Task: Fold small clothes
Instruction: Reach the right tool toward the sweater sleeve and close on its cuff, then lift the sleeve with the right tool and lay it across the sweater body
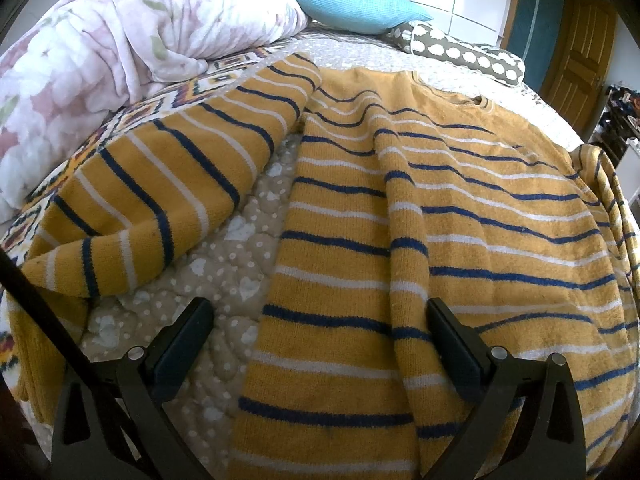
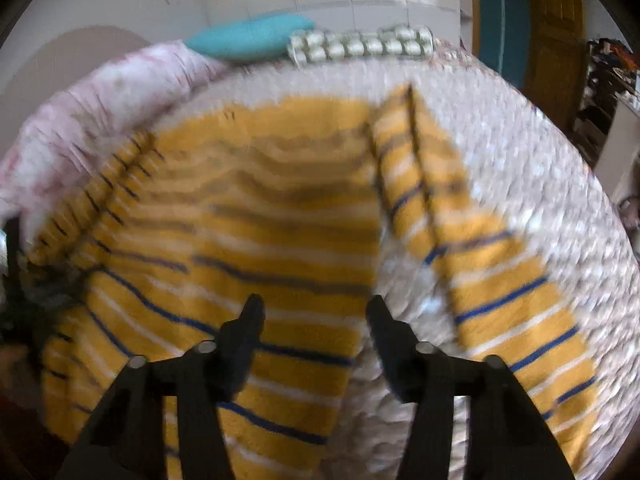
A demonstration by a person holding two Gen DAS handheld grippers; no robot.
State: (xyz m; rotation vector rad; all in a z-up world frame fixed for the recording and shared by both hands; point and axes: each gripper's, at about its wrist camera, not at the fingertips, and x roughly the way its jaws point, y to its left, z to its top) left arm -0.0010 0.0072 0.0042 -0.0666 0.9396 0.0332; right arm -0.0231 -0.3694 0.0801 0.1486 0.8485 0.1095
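A mustard-yellow sweater (image 1: pixel 460 240) with navy and white stripes lies spread on the bed, neck at the far side. Its left sleeve (image 1: pixel 168 184) lies out to the left and its right sleeve (image 2: pixel 500 280) out to the right. My left gripper (image 1: pixel 320 312) is open and empty, low over the sweater's left side edge. My right gripper (image 2: pixel 316 312) is open and empty above the sweater's right side edge (image 2: pixel 280 280), a gap of quilt between body and sleeve. The right wrist view is blurred.
The sweater lies on a beige dotted quilt (image 1: pixel 224 280). A floral duvet (image 1: pixel 120 40), a turquoise pillow (image 1: pixel 352 4) and a grey patterned bolster (image 1: pixel 460 52) lie at the bed's far end. A wooden door (image 1: pixel 580 52) stands at the right.
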